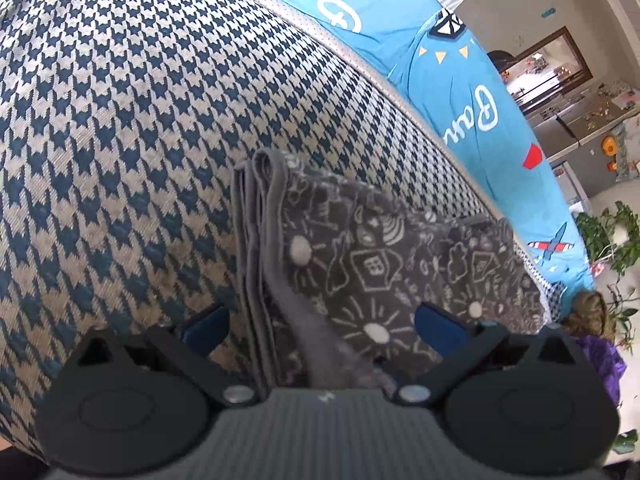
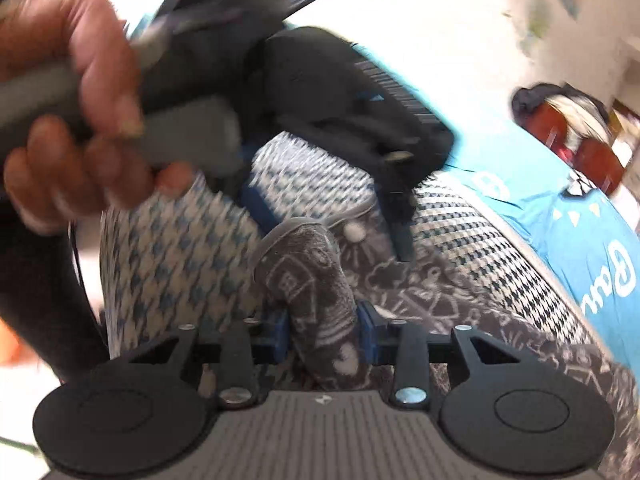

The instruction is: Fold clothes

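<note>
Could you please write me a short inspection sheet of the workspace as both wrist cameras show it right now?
Surface: houndstooth cover, blue and beige, over a soft surface.
Job's things: grey doodle-print cloth, folded in layers, lying on the cover; a bunched fold of it stands between the right gripper's pads.
Clutter: blue printed sheet beyond the cover.
Grippers: left gripper open, cloth between its fingers but not pinched; right gripper shut on the fold; a hand holds the left gripper's handle.
Cables: nothing seen.
Surroundings: houseplant, framed mirror, cluttered counter.

Matte black linkage arms with silver screws carry blue fingertip pads (image 1: pixel 438 326) above a ribbed grey gripper body (image 2: pixel 320 436) at bottom centre
</note>
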Action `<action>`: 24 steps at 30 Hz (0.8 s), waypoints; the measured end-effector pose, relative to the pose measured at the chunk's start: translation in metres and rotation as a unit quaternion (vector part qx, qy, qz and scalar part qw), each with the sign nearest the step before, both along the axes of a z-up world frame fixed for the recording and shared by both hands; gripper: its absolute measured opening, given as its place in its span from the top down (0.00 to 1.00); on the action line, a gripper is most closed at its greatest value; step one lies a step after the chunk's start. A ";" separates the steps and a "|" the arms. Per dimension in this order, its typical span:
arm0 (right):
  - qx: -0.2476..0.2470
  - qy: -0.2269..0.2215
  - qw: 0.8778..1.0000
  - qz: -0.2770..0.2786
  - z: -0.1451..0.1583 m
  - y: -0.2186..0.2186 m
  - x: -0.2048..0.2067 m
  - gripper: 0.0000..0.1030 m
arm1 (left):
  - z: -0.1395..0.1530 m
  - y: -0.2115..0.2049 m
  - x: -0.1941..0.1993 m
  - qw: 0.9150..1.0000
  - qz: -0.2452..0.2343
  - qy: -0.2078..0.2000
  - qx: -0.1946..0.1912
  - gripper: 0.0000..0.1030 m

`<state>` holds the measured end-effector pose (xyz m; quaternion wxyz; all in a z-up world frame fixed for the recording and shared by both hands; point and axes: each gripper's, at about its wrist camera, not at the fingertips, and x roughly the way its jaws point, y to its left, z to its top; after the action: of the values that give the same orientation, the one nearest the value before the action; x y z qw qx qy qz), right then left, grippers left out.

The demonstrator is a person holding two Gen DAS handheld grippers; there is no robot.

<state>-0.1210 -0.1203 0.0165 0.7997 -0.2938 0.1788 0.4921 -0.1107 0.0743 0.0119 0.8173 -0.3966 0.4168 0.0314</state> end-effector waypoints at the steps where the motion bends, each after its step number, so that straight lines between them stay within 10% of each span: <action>1: 0.019 0.020 1.000 -0.012 0.004 -0.004 0.006 0.67 | 0.000 0.002 0.000 1.000 0.001 -0.004 -0.011 0.00; 10: 0.090 0.108 0.989 -0.047 0.017 -0.027 0.028 0.67 | -0.008 0.004 0.034 0.995 -0.017 -0.028 -0.093 0.00; 24: 0.017 0.020 0.998 -0.052 -0.016 -0.006 0.001 0.42 | 0.001 -0.001 0.034 0.993 -0.029 -0.064 -0.098 0.18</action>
<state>-0.1200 -0.1264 0.0003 0.8256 -0.2607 0.2014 0.4581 -0.0769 0.0728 0.0130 0.8000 -0.4638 0.3759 -0.0589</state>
